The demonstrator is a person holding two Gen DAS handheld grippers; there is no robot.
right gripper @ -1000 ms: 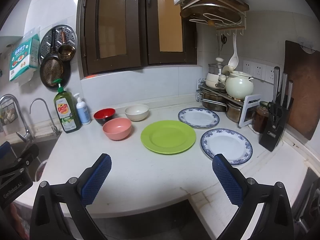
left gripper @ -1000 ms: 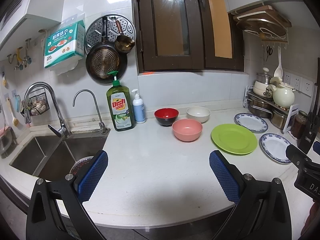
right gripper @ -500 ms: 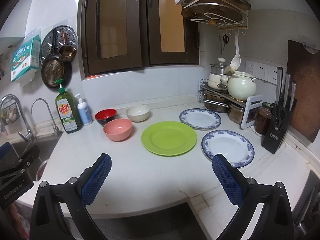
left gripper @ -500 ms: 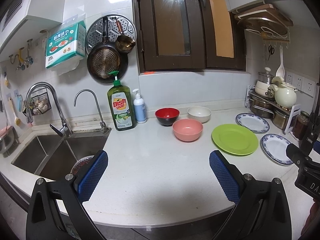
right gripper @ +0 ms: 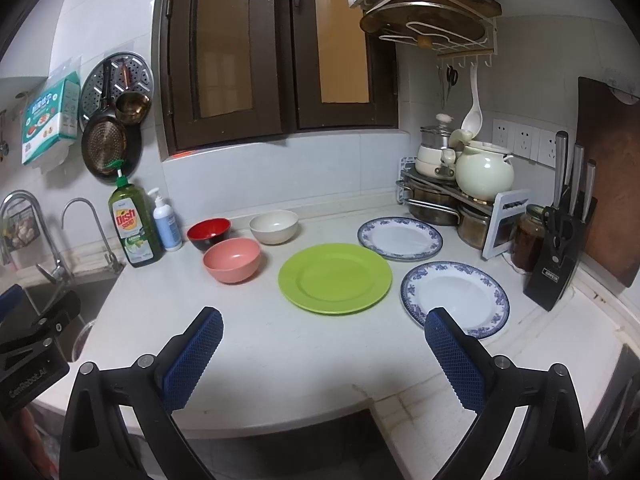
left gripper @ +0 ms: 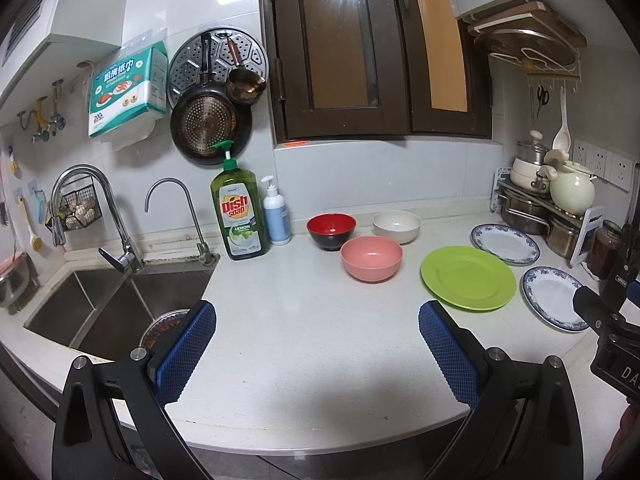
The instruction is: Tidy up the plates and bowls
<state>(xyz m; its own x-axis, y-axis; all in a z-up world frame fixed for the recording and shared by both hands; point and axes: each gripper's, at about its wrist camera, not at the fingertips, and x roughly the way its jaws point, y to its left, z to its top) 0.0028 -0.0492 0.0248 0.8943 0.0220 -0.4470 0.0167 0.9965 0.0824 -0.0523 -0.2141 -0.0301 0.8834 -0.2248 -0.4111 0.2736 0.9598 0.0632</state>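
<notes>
On the white counter (right gripper: 280, 344) stand a pink bowl (right gripper: 232, 260), a red-and-black bowl (right gripper: 209, 233) and a cream bowl (right gripper: 274, 227). Right of them lie a green plate (right gripper: 335, 278) and two blue-rimmed white plates, one near (right gripper: 455, 299) and one farther back (right gripper: 400, 238). The same pink bowl (left gripper: 371, 258), green plate (left gripper: 467, 278) and red-and-black bowl (left gripper: 331, 231) show in the left wrist view. My left gripper (left gripper: 314, 346) is open above the counter's front edge, well short of the bowls. My right gripper (right gripper: 324, 354) is open too, just in front of the green plate and the near blue-rimmed plate.
A steel sink (left gripper: 108, 304) with two taps sits at the left. A green dish soap bottle (left gripper: 239, 216) and a white pump bottle (left gripper: 276, 216) stand behind it. Pots on a rack (right gripper: 448, 196), a jar (right gripper: 528, 240) and a knife block (right gripper: 558, 252) crowd the right corner.
Both views have shifted slightly, as if the grippers rose or drew back a little. Nothing on the counter has moved and both grippers stay open.
</notes>
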